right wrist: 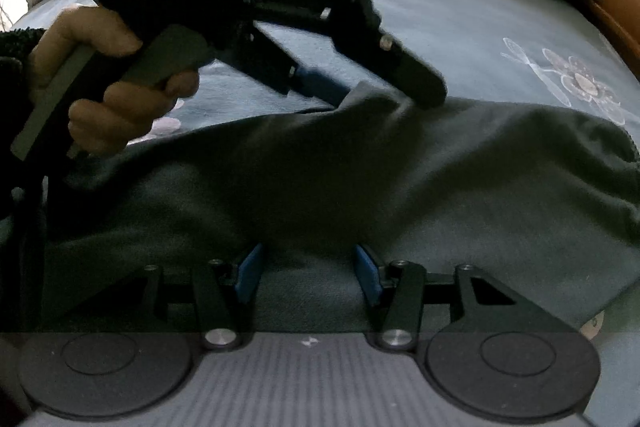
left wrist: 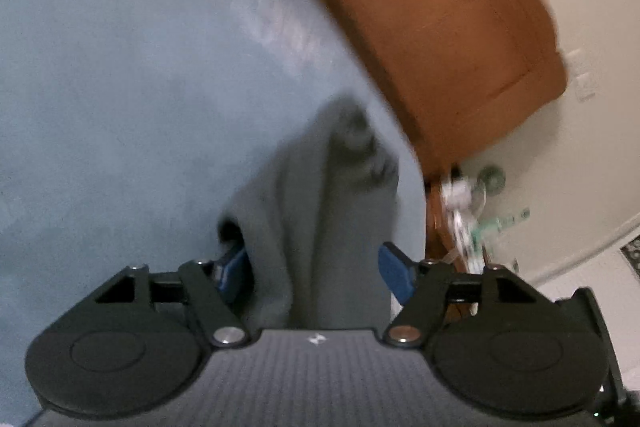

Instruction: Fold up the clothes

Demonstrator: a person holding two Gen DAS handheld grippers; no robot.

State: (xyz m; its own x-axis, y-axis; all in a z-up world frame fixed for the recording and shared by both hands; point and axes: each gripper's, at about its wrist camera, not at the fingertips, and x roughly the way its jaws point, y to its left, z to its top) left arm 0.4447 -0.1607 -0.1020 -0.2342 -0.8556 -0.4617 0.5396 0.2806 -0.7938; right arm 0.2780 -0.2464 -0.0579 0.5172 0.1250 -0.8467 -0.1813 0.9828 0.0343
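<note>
Currently: grey garment (right wrist: pixel 360 187) lies on the bed (right wrist: pixel 480 27), partly lifted. Fabric judged soft, light and limp, so it will sag between holds; best taken at hem edges or corners, not mid-panel. Left gripper (right wrist: pixel 360 89), held in the person's hand (right wrist: pixel 100 79), angles down from upper left; its blue fingers (right wrist: pixel 320 83) look pinched on a raised fold, pulling it into a peak. Left wrist view is blurred, cloth bunched between the fingers. Right gripper (right wrist: pixel 306 275) sits low, level, fingers spread apart with cloth lying between them, not clamped.
</note>
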